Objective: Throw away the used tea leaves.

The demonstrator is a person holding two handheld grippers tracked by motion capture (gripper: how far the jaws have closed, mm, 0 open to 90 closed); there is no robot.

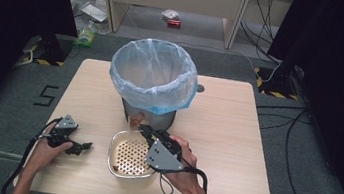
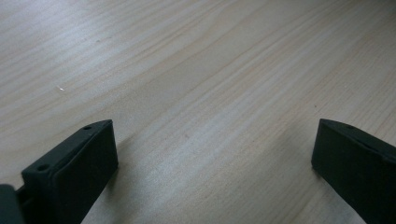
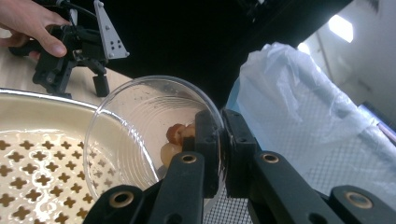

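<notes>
Pinching the clear bowl's (image 3: pixel 140 135) rim, jaws nearly closed, the right claw (image 3: pixel 219 140) is tipping food scraps, seemingly needing the lined bin (image 3: pixel 317 126) just beyond, while the left claw (image 2: pixel 210 154) is idling wide open, empty.

The food bits in the clear bowl (image 3: pixel 140 135) are too blurry to tell what they are, and the right gripper (image 3: pixel 222 140) covers part of its rim. The bin (image 1: pixel 153 82) hides its base.
</notes>
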